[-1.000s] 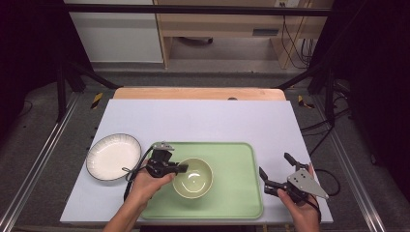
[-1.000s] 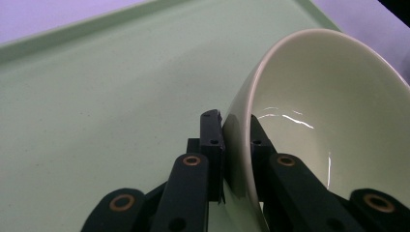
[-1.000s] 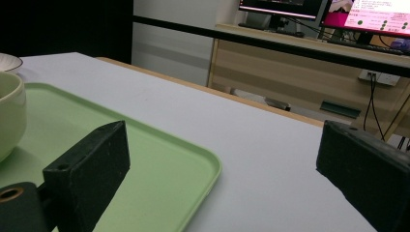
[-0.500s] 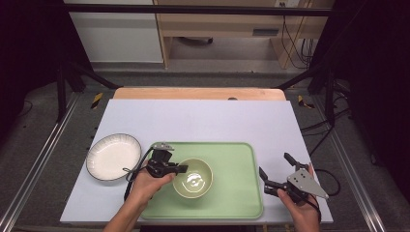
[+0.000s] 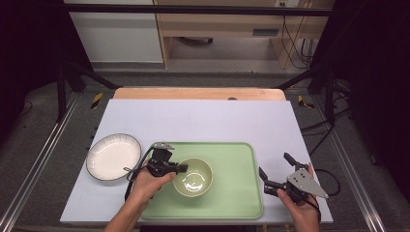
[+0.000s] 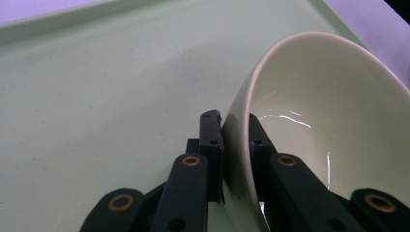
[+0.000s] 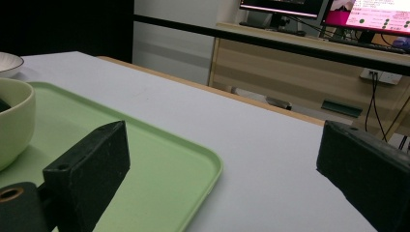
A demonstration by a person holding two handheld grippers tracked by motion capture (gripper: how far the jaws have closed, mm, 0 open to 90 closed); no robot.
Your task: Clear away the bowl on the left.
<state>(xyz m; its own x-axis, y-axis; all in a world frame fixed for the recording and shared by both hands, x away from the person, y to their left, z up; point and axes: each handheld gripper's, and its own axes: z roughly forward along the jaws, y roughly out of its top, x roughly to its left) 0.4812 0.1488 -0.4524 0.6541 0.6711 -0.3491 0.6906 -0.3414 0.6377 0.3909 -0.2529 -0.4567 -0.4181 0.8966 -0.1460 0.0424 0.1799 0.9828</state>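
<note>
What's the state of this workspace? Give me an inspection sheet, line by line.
Surface: pale lilac tabletop with a wooden strip along its far edge.
Job's things: pale green rectangular plastic tray; cream-green ceramic bowl on it; white ribbed plate on the table, left of the tray.
Clutter: nothing seen.
Grippers: left tool shut on the bowl's rim, one jaw inside, one outside; right tool open, holding nothing, beside the tray's right edge.
Cables: black lead from the left tool; another behind the right.
Surroundings: dark frame legs, wooden desk, monitors beyond.
</note>
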